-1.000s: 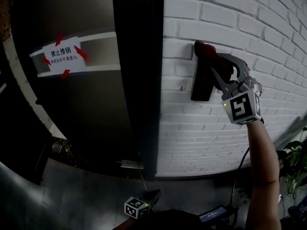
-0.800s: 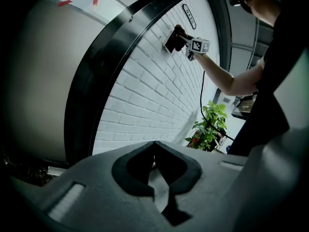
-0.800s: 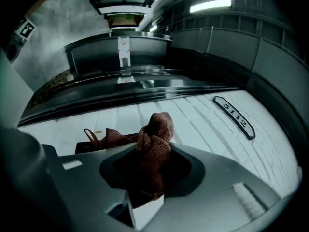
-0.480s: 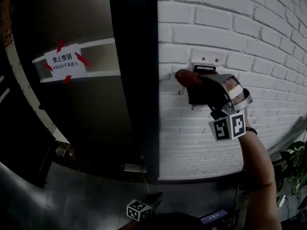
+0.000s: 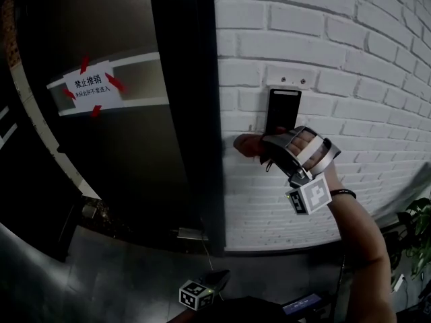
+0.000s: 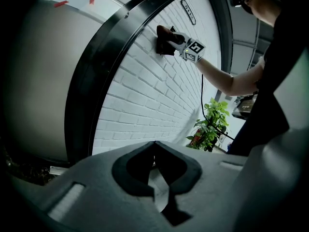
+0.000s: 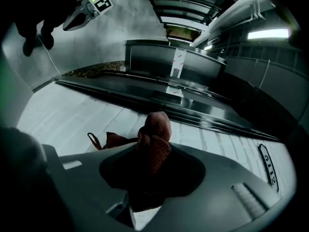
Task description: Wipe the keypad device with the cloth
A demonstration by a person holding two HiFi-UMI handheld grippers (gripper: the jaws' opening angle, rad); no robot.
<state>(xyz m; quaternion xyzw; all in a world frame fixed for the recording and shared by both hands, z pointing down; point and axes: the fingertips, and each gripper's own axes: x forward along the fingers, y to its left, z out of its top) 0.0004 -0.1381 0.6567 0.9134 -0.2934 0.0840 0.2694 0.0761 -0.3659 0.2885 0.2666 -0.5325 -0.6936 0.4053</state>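
The black keypad device [image 5: 283,110] is mounted upright on the white brick wall [image 5: 350,59], and its face is uncovered. Just below its bottom edge my right gripper [image 5: 268,148] is shut on a reddish-brown cloth [image 5: 246,144], which presses against the bricks. In the right gripper view the bunched cloth [image 7: 153,138] fills the gap between the jaws of that gripper [image 7: 153,153]. My left gripper [image 5: 204,288] hangs low near the floor, far from the keypad. Its jaws [image 6: 155,146] are shut with nothing between them.
Left of the wall stands a dark door frame [image 5: 192,113], then a dark door with a paper notice [image 5: 89,86] stuck on with red tape. A potted plant [image 5: 416,227] grows at the far right. A cable hangs below my right arm.
My right gripper slid the cloth down the keypad, from its top edge to just under its bottom edge, so the black face now shows. The left gripper stayed low.
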